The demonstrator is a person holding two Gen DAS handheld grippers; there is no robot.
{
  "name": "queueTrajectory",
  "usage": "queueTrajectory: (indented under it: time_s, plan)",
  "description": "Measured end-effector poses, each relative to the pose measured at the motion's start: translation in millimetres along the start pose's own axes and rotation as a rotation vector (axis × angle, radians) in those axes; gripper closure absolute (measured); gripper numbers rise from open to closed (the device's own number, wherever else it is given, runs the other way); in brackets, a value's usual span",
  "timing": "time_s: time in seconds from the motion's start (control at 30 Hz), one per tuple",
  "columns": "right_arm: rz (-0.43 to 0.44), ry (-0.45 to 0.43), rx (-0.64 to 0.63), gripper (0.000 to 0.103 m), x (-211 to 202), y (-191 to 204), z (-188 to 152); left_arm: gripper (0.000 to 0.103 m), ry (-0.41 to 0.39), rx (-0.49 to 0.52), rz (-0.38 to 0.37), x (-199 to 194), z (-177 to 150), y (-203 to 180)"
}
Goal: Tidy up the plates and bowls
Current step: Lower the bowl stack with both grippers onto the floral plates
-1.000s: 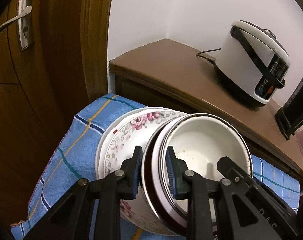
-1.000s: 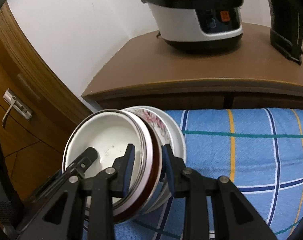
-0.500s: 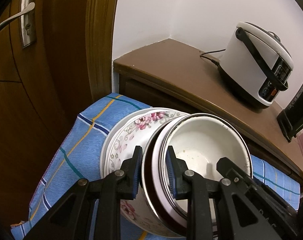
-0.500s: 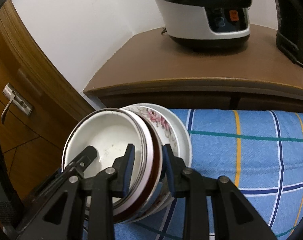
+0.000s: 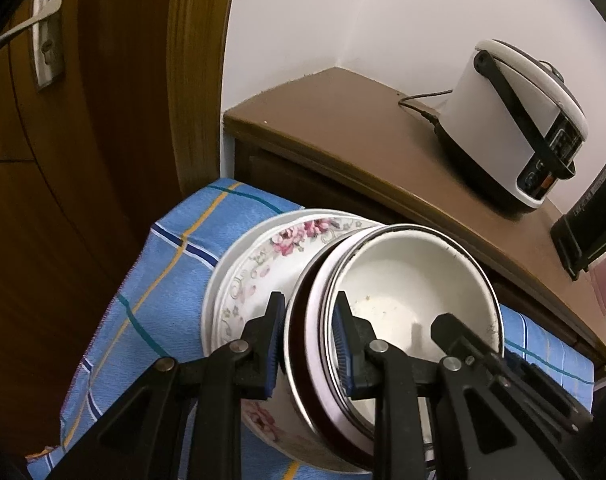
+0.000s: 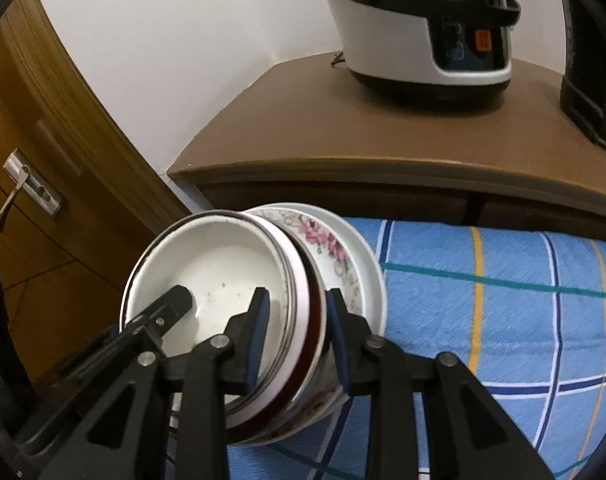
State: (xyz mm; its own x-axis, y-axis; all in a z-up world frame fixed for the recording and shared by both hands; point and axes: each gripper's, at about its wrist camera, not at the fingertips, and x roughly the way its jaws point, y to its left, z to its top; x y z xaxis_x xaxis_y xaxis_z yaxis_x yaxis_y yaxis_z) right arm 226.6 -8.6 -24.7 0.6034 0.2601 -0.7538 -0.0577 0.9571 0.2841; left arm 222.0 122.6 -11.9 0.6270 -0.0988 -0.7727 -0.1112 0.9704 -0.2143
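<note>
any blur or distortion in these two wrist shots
Left wrist view: strong fisheye bends the door frame; the bowls look fairly sharp. Right wrist view: the rice cooker is softly blurred, black vignette fills the corners, and the cabinet edge curves.

white bowl (image 5: 407, 280): glossy enamel look, thin metal rim
floral plate (image 5: 263, 264): glazed, shiny ceramic
checked cloth (image 6: 503, 280): woven, matt blue fabric
cabinet top (image 5: 363, 132): smooth brown wood, dull sheen
rice cooker (image 6: 419, 20): glossy white plastic
door handle (image 5: 35, 36): brushed metal
</note>
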Motion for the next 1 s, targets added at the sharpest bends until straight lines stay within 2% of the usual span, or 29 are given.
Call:
queueTrajectory:
  time_s: [0.27, 0.53, 0.63, 0.77, 1.0]
  plan:
    - [0.05, -0.006, -0.002, 0.073, 5.7, -1.0, -2.6, 0.077, -0.04, 0.013, 0.055, -2.3, -2.7, -4.1]
    - [0.102, -0.001, 0.027, 0.069, 3.0, -9.1, -4.5, 0.077, -0.023, 0.001, 0.043, 0.3, -2.5, -1.7]
    - [0.117, -0.024, 0.04, 0.066, -5.4, -9.3, -3.4, 0.077, -0.019, -0.014, 0.028, 0.2, -1.2, 1.2]
    - [0.091, -0.085, 0.019, 0.057, -21.5, -6.4, 0.1, 0.077, -0.03, -0.002, 0.032, -3.9, 1.3, 0.5]
    - [0.062, -0.119, 0.032, 0.057, -22.3, -7.0, 4.0, 0.077, -0.061, 0.018, 0.043, -15.1, 0.4, -3.4]
